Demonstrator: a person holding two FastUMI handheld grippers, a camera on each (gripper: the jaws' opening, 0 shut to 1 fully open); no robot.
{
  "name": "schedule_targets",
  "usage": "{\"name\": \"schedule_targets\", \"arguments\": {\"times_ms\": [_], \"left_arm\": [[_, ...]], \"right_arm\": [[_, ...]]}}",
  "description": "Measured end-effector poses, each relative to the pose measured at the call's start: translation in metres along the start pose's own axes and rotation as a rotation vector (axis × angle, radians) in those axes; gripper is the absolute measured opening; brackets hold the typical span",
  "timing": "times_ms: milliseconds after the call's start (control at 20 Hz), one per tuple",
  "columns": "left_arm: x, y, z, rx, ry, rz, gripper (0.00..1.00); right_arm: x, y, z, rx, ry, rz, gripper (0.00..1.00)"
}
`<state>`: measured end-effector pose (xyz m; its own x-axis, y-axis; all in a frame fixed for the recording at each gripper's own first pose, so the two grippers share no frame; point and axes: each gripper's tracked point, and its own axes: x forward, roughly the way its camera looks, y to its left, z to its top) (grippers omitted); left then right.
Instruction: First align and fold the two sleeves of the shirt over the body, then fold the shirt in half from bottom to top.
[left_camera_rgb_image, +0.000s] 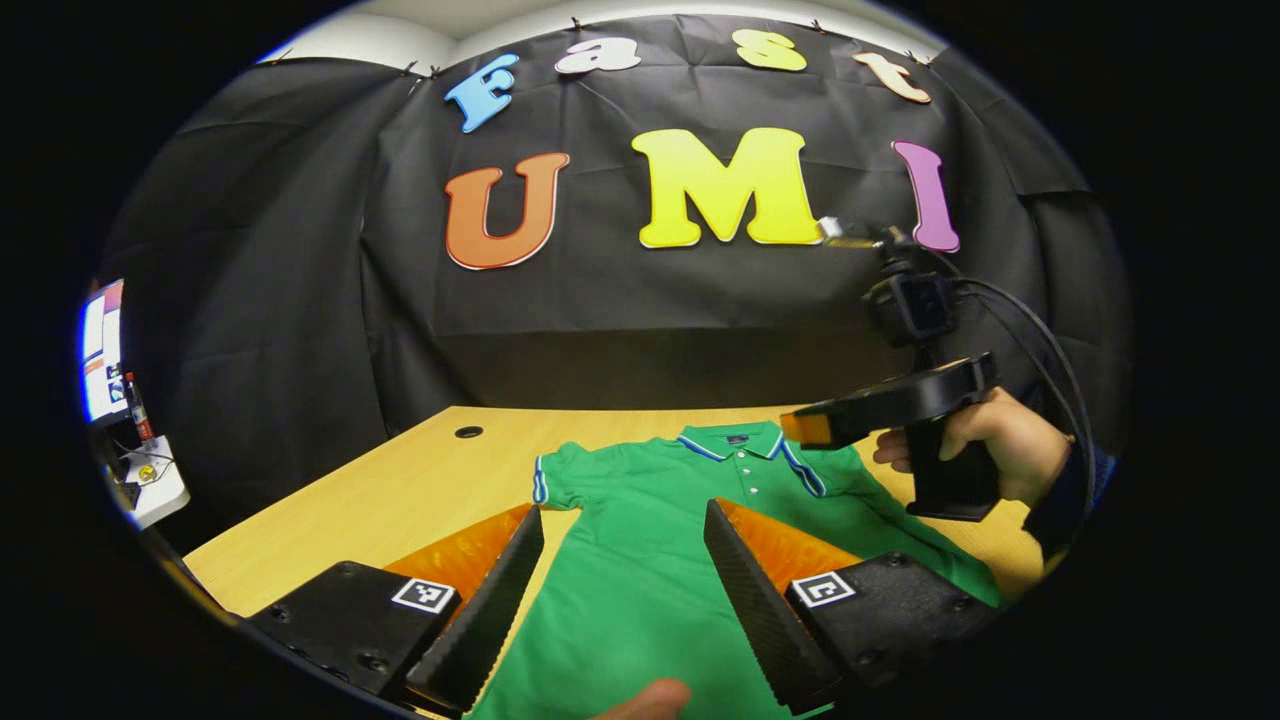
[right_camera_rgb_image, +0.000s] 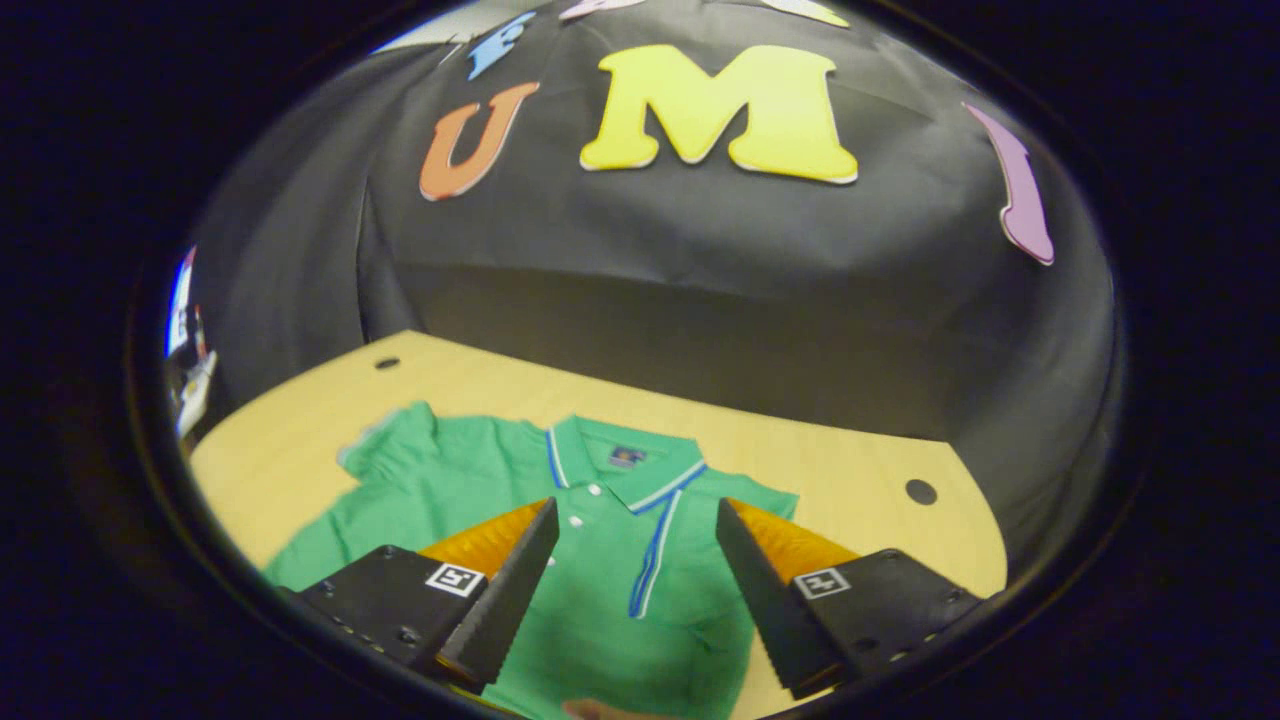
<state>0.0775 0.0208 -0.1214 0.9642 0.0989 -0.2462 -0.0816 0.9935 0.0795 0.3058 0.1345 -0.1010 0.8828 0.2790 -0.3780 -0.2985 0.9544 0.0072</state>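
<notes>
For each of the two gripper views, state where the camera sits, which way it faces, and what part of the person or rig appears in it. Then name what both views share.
Left gripper view: rides the left gripper, facing the green polo shirt on the table; right gripper and holding hand beyond.
Right gripper view: rides the right gripper, above the shirt's collar.
Shared: shirt, table, black cloth wall.
</notes>
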Motion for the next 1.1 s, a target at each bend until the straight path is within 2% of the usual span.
{"name": "schedule_targets", "arguments": {"times_ms": [200, 450, 650, 800, 850, 900, 1000, 1100], "left_arm": [[0.016, 0.027, 0.005, -0.053, -0.004, 0.052, 1.0], [0.044, 0.048, 0.039, -0.166, 0.035, 0.014, 1.0], [0.091, 0.057, 0.044, -0.171, 0.125, -0.034, 1.0], [0.134, 0.068, 0.012, -0.14, 0.231, -0.022, 1.0], [0.146, 0.072, -0.003, -0.137, 0.278, -0.016, 1.0], [0.156, 0.078, -0.017, -0.14, 0.311, -0.002, 1.0], [0.177, 0.077, -0.031, -0.15, 0.328, -0.011, 1.0], [0.195, 0.075, -0.043, -0.133, 0.355, -0.023, 1.0]], "right_arm": [[-0.066, -0.019, 0.04, 0.044, -0.134, -0.077, 0.96], [-0.153, -0.041, 0.046, 0.003, -0.229, -0.158, 0.95], [-0.205, -0.037, 0.015, 0.024, -0.262, -0.136, 0.95], [-0.229, -0.045, -0.009, 0.0, -0.299, -0.14, 0.94], [-0.234, -0.052, -0.016, -0.001, -0.317, -0.154, 0.96], [-0.238, -0.057, -0.026, 0.001, -0.324, -0.162, 0.95], [-0.24, -0.068, -0.047, 0.026, -0.32, -0.169, 0.95], [-0.232, -0.071, -0.058, 0.048, -0.301, -0.143, 0.94]]}}
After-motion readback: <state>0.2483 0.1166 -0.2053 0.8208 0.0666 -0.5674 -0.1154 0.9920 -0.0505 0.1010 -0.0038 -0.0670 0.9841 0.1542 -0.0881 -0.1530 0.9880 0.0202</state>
